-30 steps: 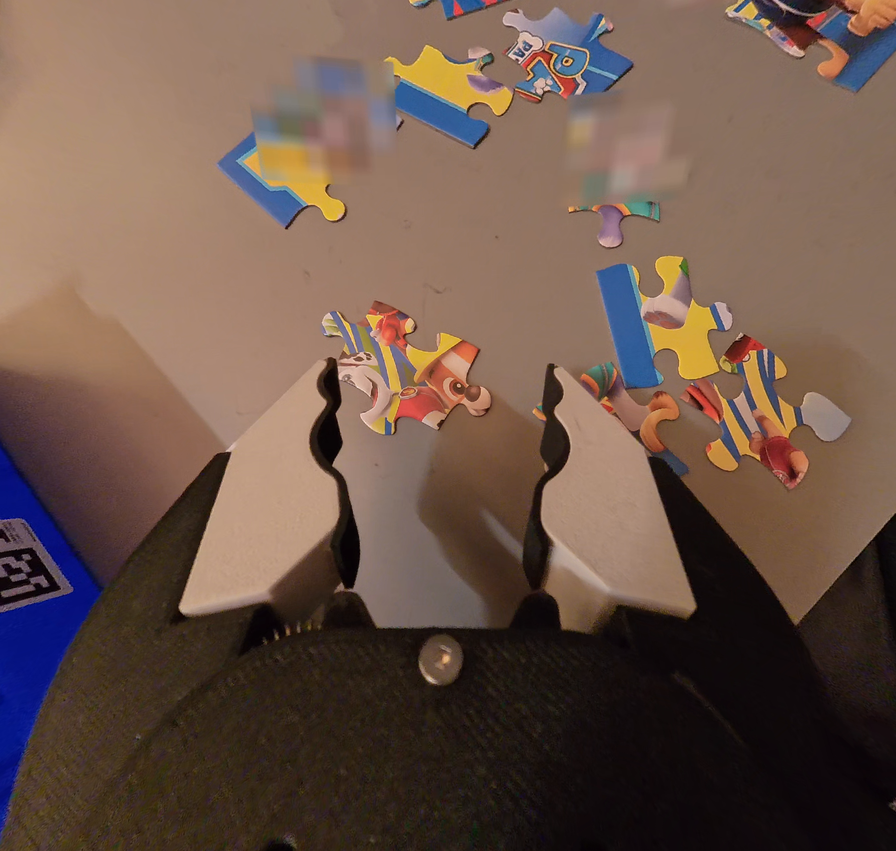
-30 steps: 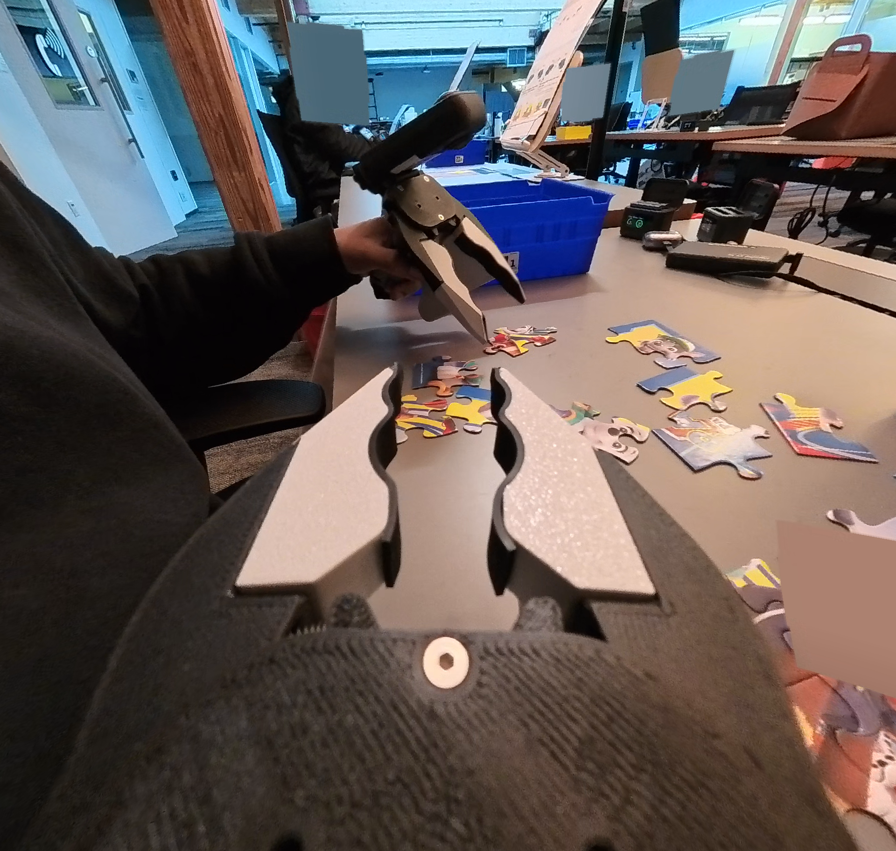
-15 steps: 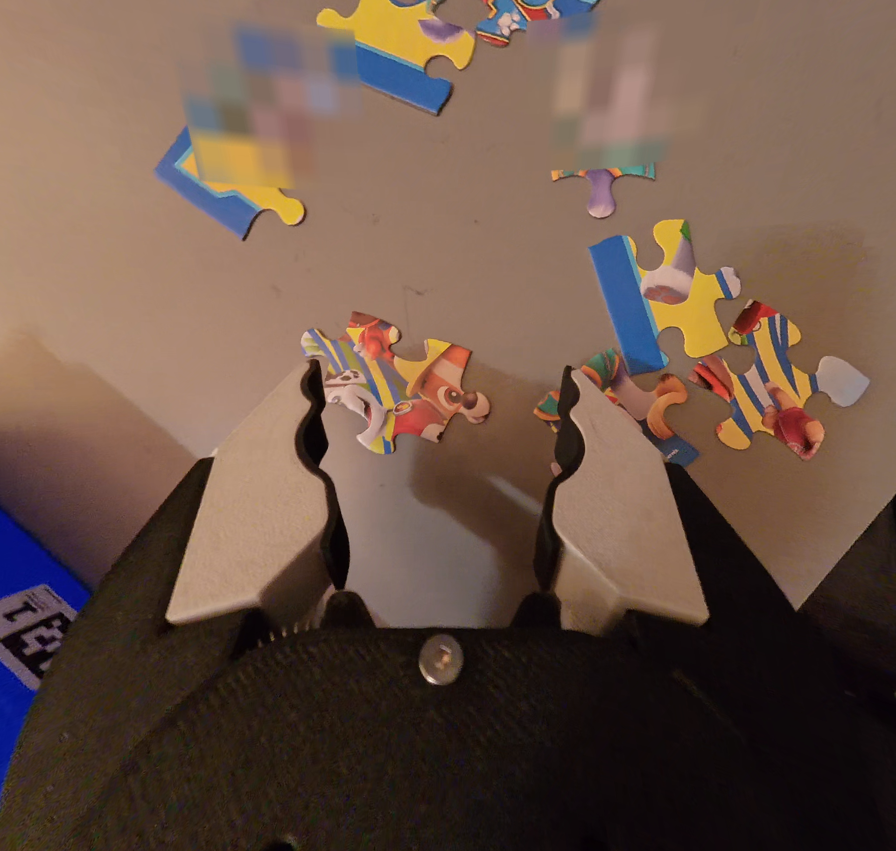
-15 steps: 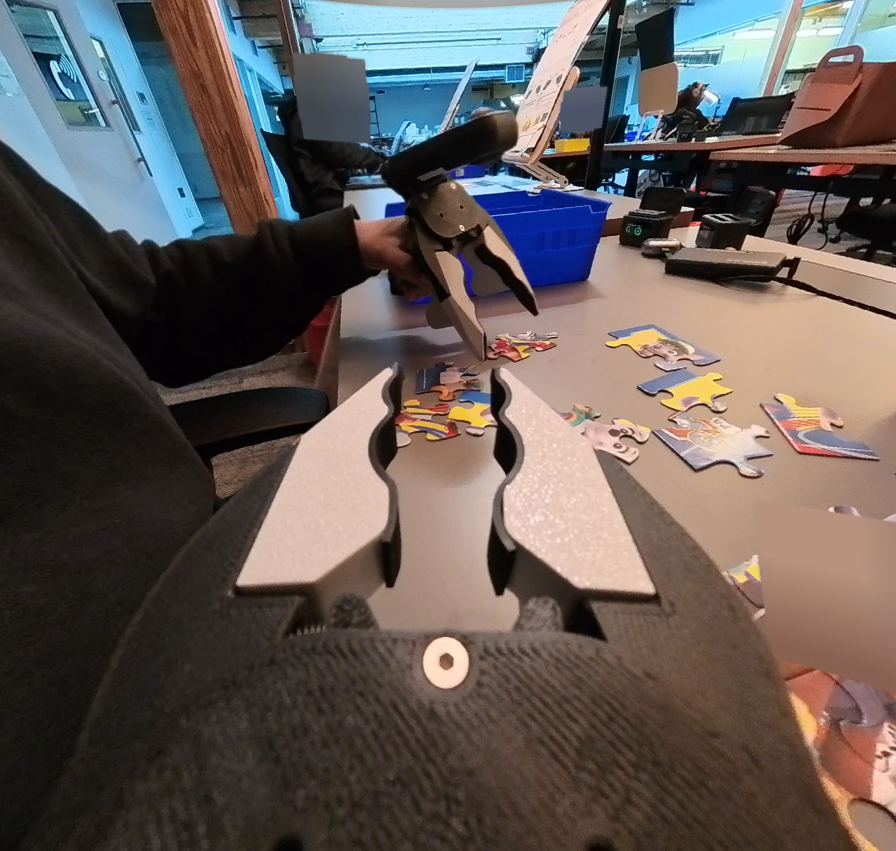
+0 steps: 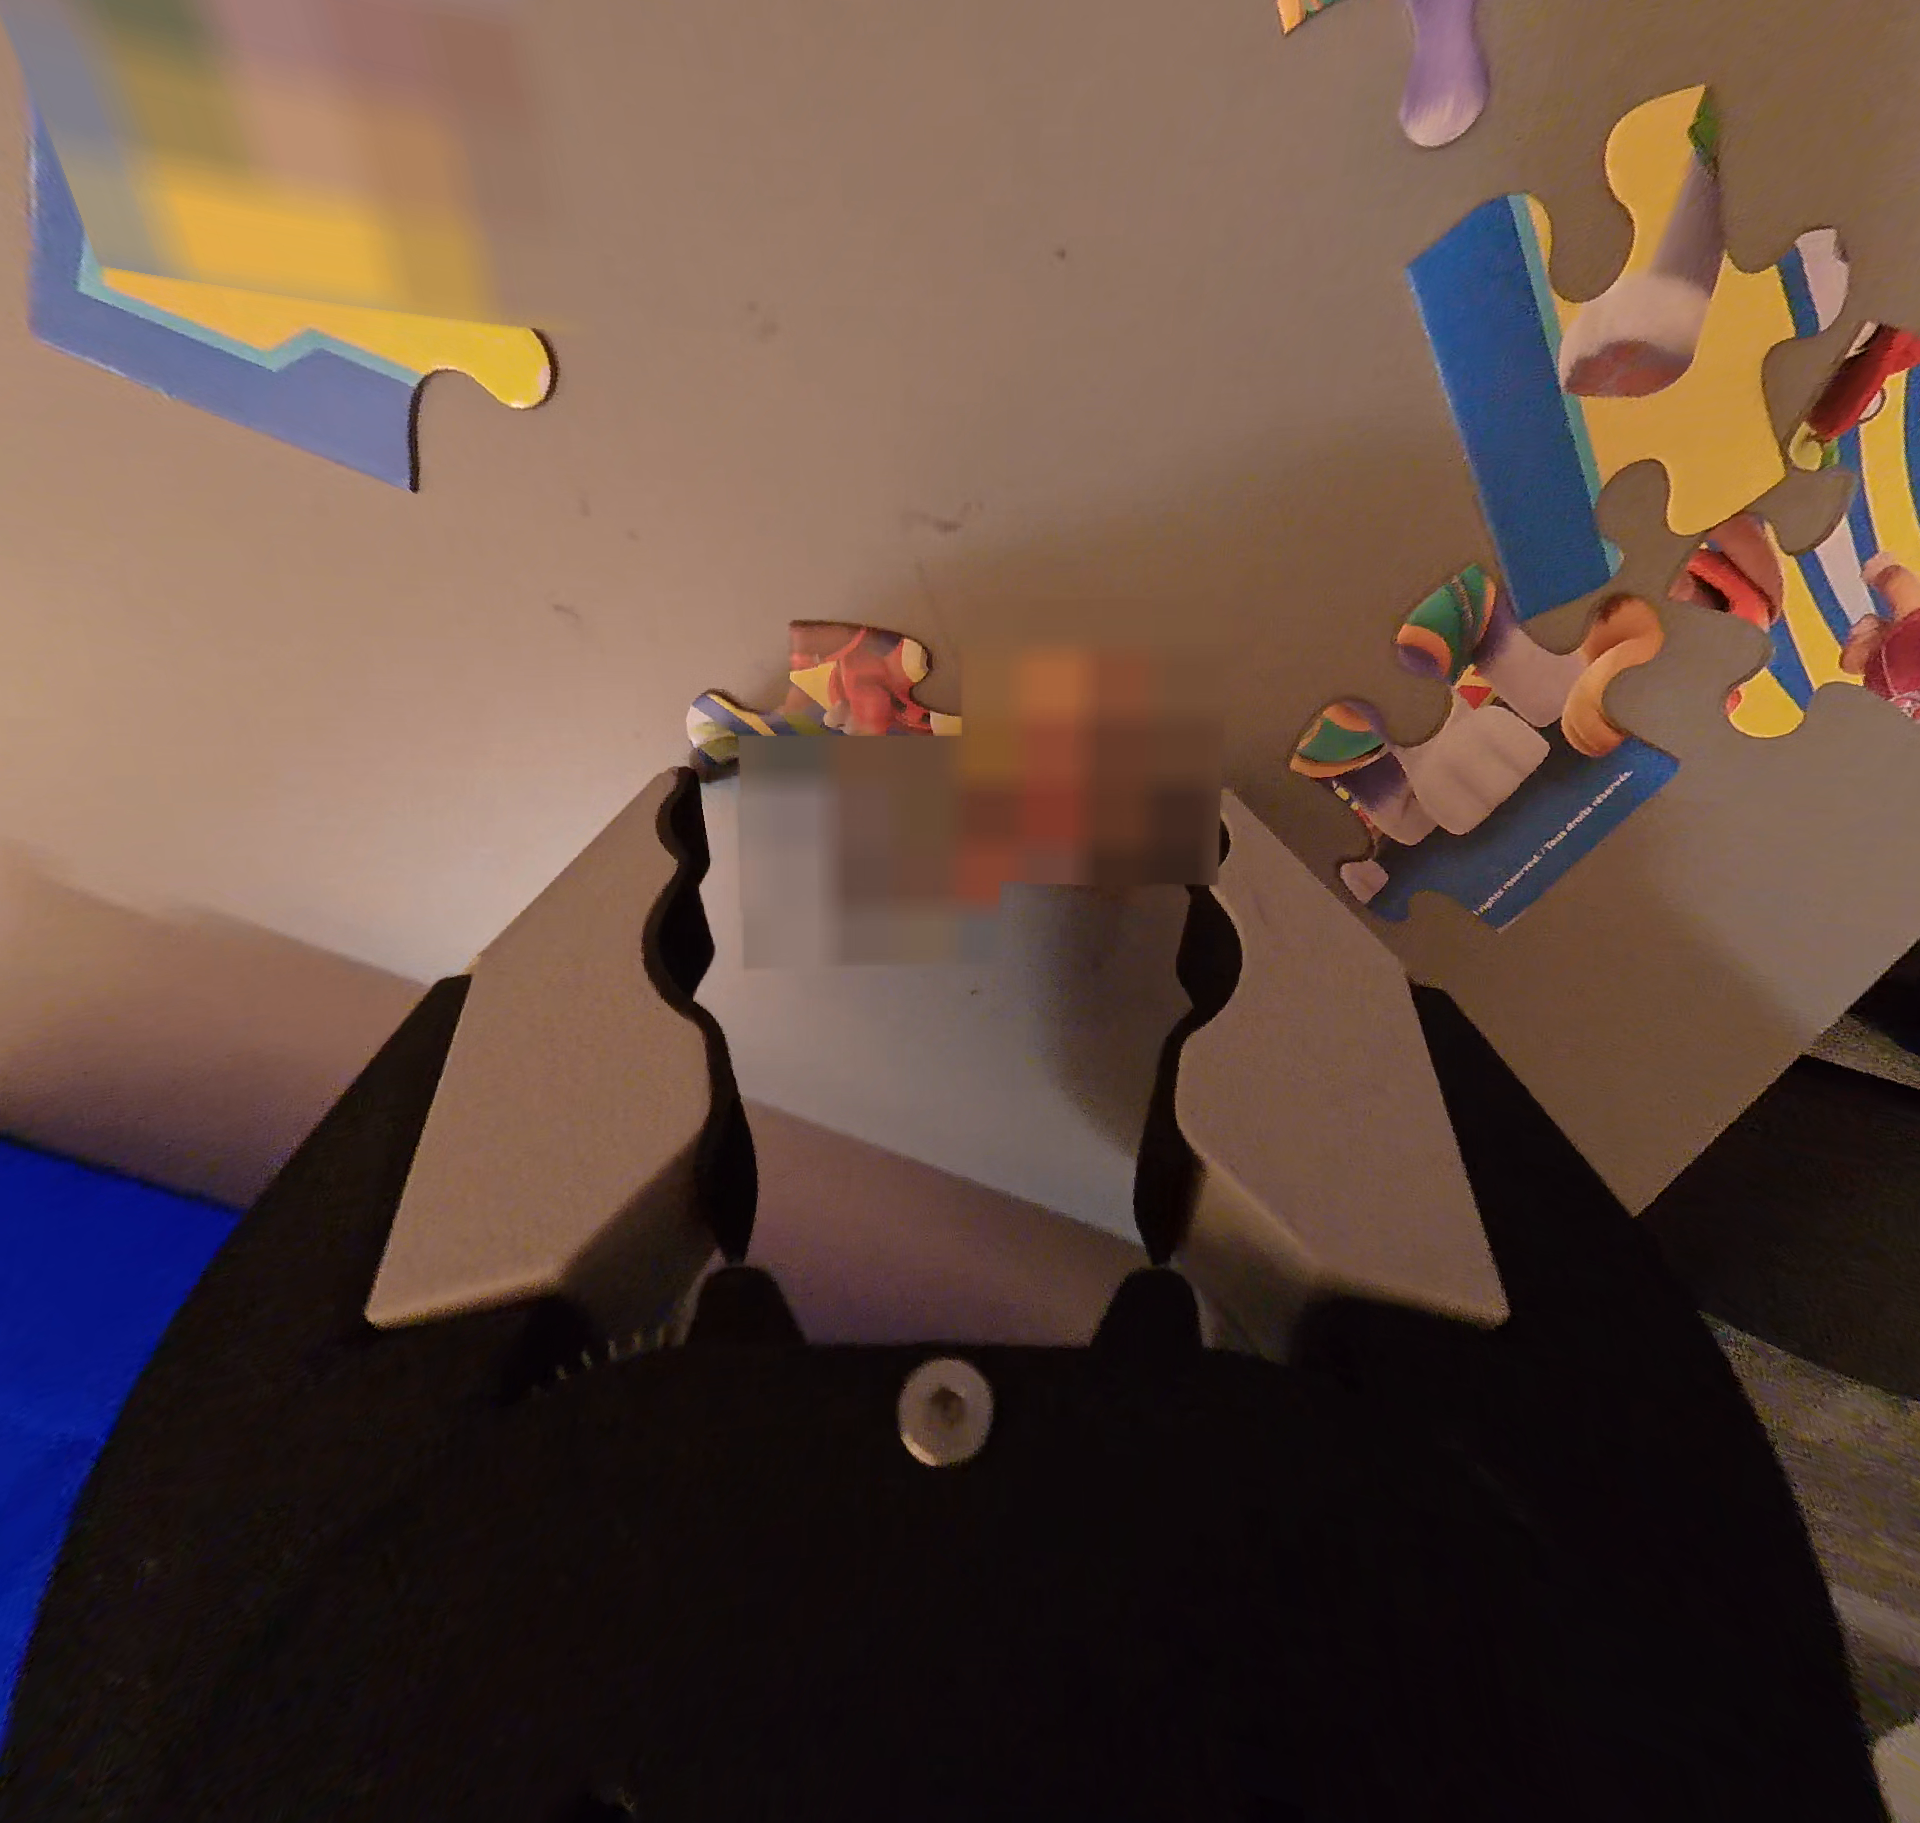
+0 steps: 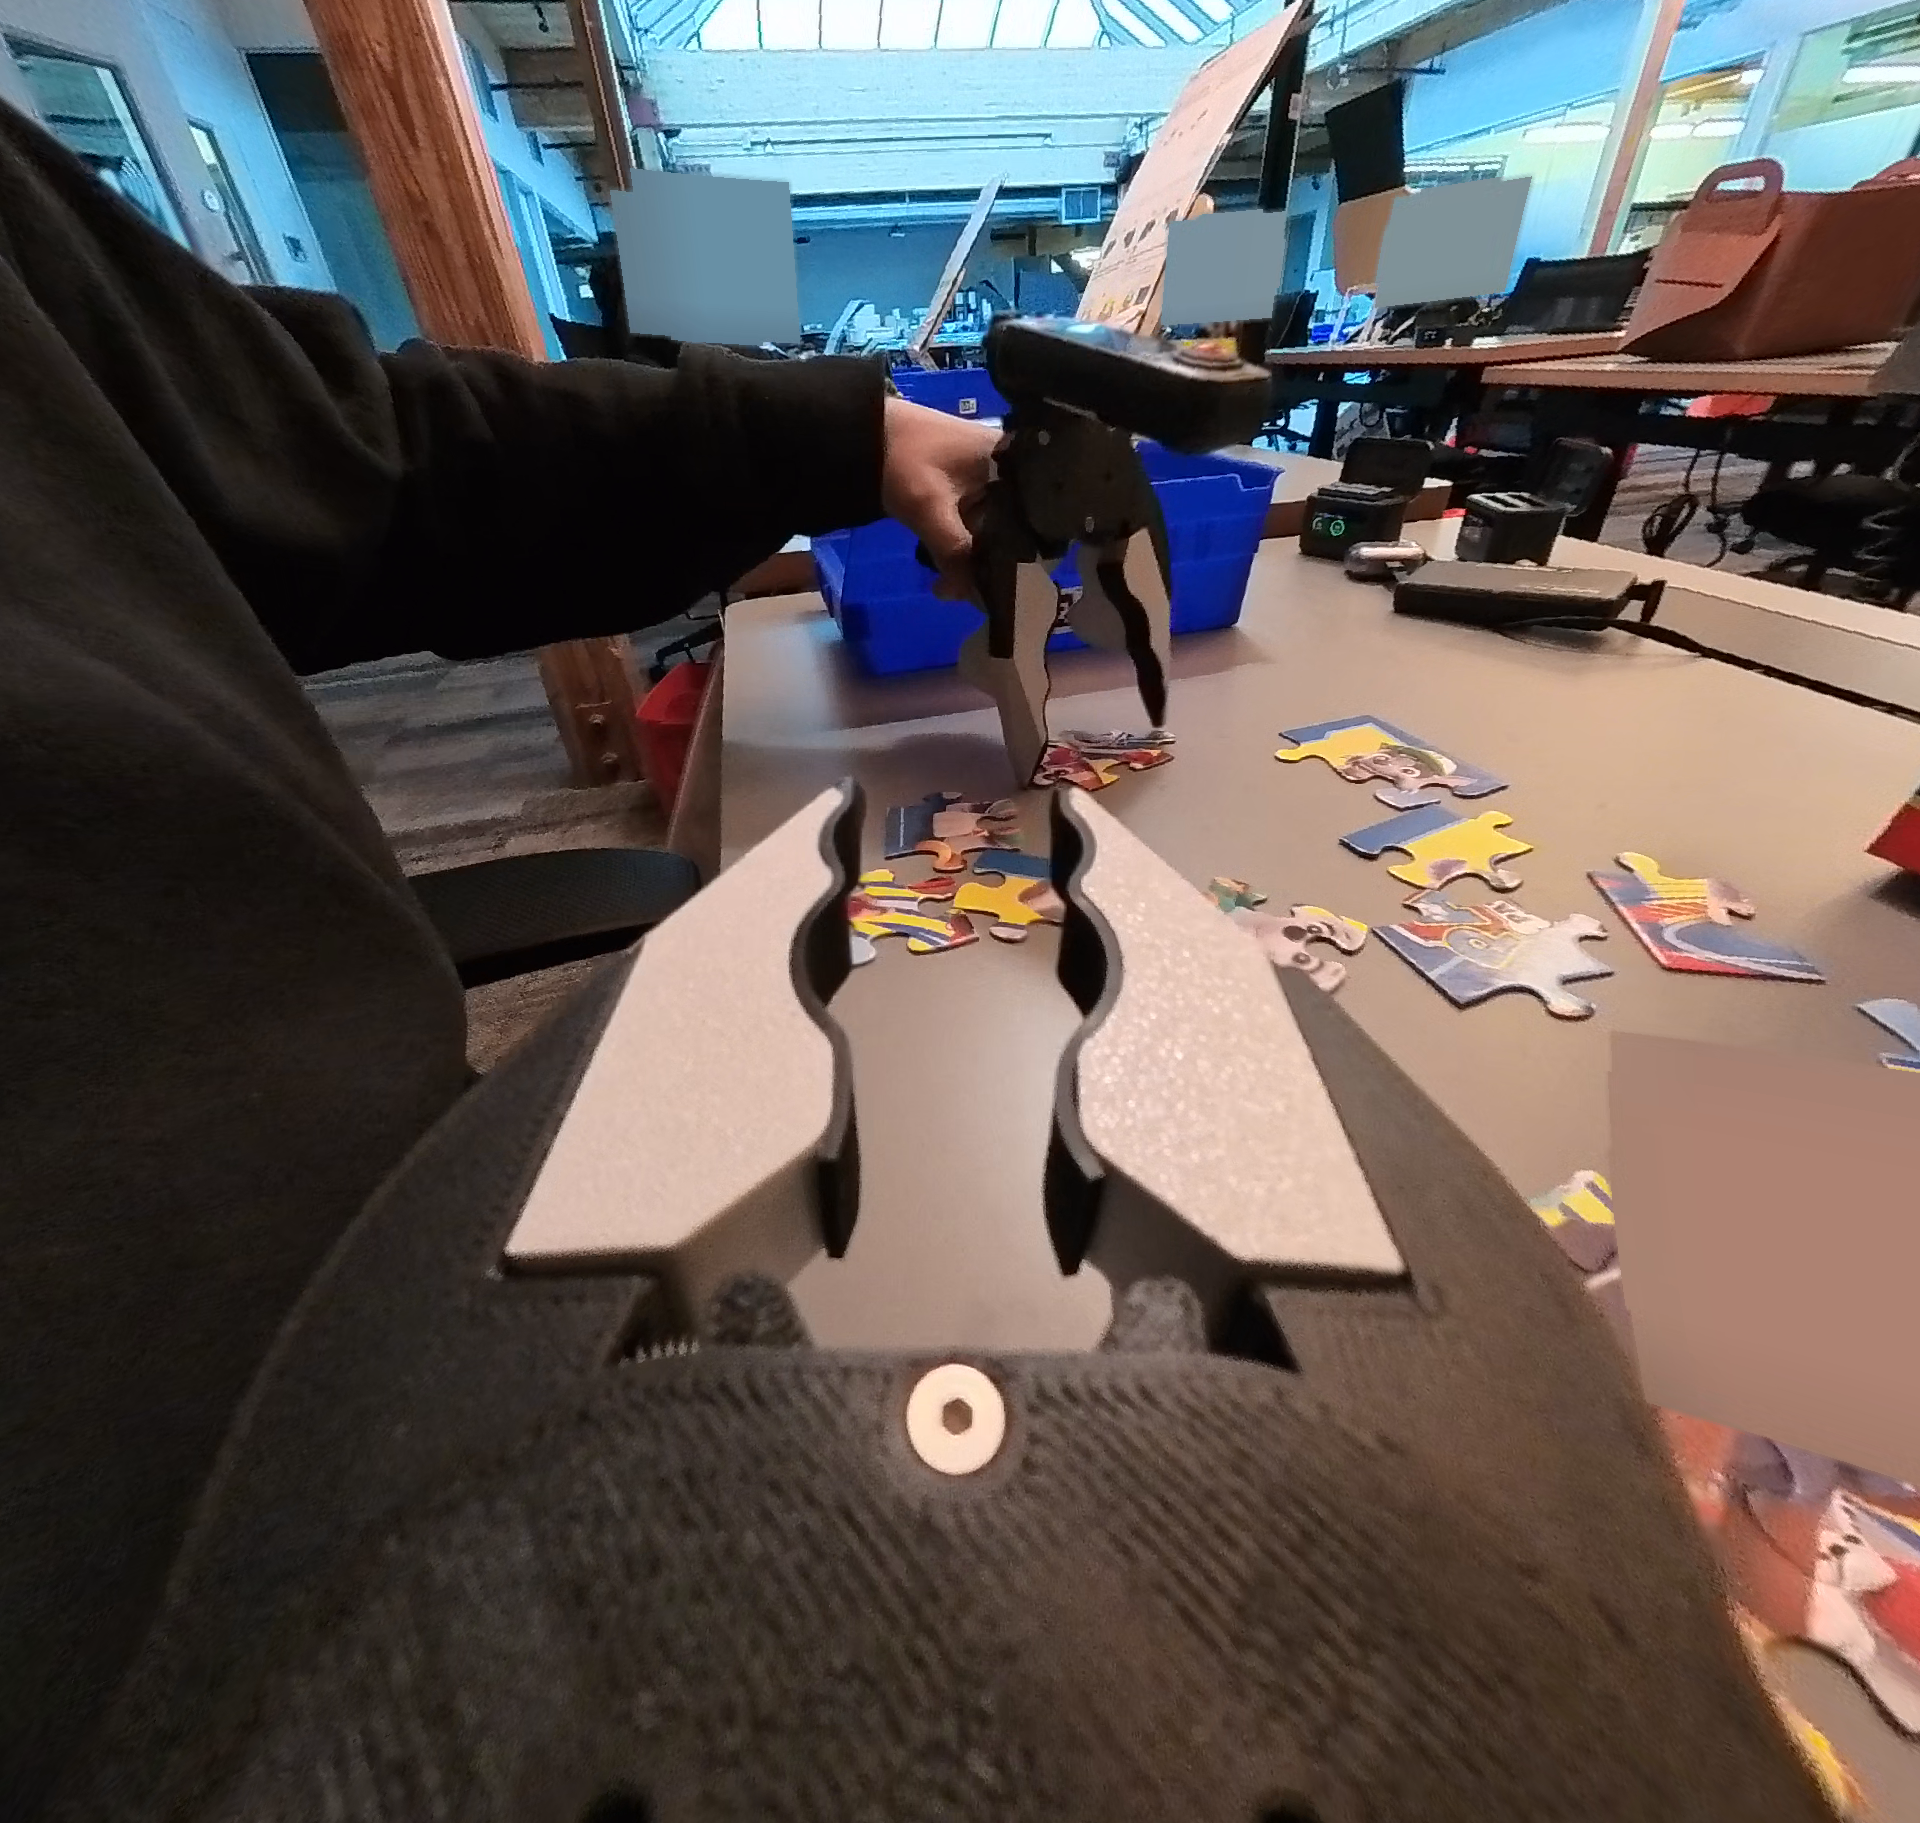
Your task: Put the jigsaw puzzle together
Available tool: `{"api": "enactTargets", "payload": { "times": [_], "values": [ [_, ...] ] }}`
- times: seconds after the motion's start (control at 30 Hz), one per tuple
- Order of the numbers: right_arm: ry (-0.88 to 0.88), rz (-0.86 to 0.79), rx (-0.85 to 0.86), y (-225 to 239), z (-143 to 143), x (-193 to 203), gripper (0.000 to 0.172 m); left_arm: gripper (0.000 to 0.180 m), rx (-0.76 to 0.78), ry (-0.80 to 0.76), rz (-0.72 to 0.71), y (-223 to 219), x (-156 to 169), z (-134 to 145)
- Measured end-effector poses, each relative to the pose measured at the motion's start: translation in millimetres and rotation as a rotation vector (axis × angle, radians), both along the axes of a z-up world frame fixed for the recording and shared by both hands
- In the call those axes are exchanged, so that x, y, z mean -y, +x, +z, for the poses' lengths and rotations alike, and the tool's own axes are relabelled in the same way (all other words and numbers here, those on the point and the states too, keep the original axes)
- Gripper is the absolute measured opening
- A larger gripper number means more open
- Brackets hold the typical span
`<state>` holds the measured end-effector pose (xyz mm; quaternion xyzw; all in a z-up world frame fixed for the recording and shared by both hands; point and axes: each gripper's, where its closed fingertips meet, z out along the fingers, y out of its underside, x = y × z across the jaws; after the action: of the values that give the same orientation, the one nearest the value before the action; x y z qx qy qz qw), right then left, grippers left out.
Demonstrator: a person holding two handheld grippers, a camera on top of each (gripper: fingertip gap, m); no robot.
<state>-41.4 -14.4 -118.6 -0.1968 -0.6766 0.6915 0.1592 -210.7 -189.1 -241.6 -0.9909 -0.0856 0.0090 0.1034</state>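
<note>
My left gripper (image 5: 954, 786) is open wide, low over the grey table (image 5: 935, 339). A colourful puzzle piece (image 5: 852, 682) lies flat between its fingertips, partly under a mosaic patch. The right wrist view shows the left gripper (image 6: 1091, 747) pointing down, one fingertip at each end of that piece (image 6: 1101, 757); I see no pad pressing on it. My right gripper (image 6: 954, 794) is open and empty, held above the table's near side. Several loose pieces (image 6: 966, 900) lie beyond its fingertips.
More puzzle pieces lie around: a blue and yellow one (image 5: 1621, 371), a blue-edged one (image 5: 260, 350), another to the right (image 5: 1475, 786). A blue bin (image 6: 1039, 568) and black devices (image 6: 1507, 589) stand at the back. The table's edge (image 5: 1558, 1098) runs close to the left gripper's right. The gap from one gripper's tips to the other's is roughly 25 cm.
My left gripper has come down and forward onto the colourful piece, which now lies between its fingertips; the jaws stayed wide. The right gripper has hardly moved.
</note>
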Motion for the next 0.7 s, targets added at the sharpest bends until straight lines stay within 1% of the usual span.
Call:
{"api": "enactTargets", "payload": {
  "times": [0.3,0.57,0.7],
  "values": [
    [-0.073,-0.002,0.034,-1.4,2.0,-12.5,0.034,0.075,0.006,0.051,0.052,5.7,1.1,1.1],
    [-0.063,-0.007,0.023,-1.3,2.8,-12.6,0.033,0.075,-0.017,0.069,0.053,6.0,1.0,2.4],
    [-0.061,-0.007,0.024,-1.8,2.6,-12.4,0.034,0.075,-0.032,0.093,0.047,7.8,-1.4,7.2]
  ]
}}
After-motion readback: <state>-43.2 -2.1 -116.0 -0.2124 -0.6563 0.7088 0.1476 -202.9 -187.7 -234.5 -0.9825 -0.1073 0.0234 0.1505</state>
